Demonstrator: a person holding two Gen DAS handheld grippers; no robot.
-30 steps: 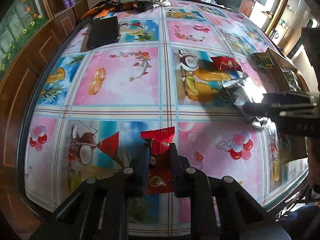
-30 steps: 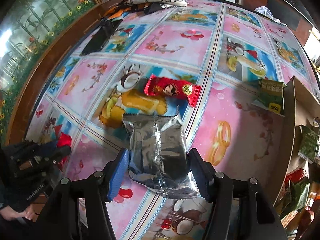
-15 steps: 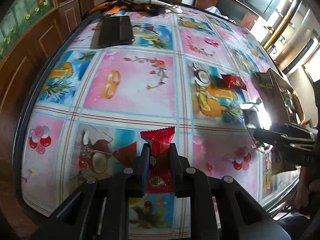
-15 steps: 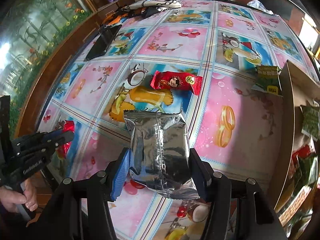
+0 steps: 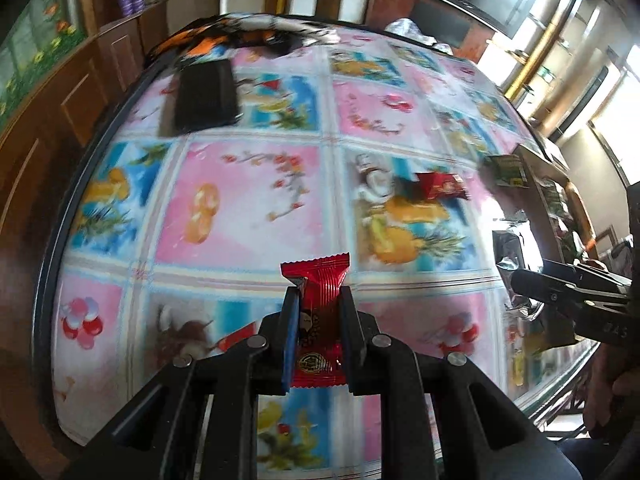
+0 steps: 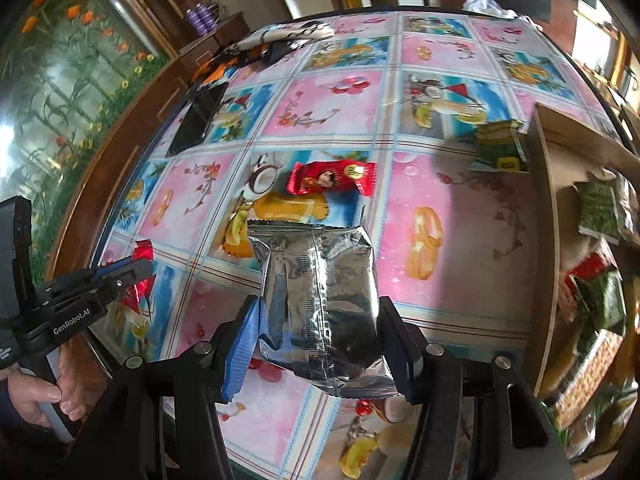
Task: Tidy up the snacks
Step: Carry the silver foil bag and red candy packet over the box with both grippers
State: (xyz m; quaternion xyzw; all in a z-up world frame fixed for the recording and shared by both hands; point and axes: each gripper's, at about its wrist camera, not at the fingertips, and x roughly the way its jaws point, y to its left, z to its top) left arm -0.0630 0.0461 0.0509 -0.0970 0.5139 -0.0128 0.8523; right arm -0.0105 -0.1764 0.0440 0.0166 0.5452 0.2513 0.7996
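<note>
My left gripper (image 5: 318, 300) is shut on a small red snack packet (image 5: 318, 312) and holds it above the near part of the table. It shows at the left of the right wrist view (image 6: 136, 270). My right gripper (image 6: 318, 314) is shut on a silver foil snack bag (image 6: 318, 292), lifted off the table; it shows in the left wrist view (image 5: 516, 276). Another red packet (image 6: 332, 176) (image 5: 440, 185) lies mid-table. A green packet (image 6: 500, 148) (image 5: 508, 168) lies beside the open cardboard box (image 6: 544, 208), which holds several snacks.
The table has a colourful patterned cloth (image 5: 248, 208). A black flat object (image 5: 206, 98) (image 6: 198, 118) lies at the far left. Crumpled cloth and bags (image 5: 256, 36) sit at the far edge. Wooden cabinets (image 5: 60, 104) line the left.
Both grippers have risen and pulled back from the table with their packets held. The left wrist view has tilted up and is blurred by motion.
</note>
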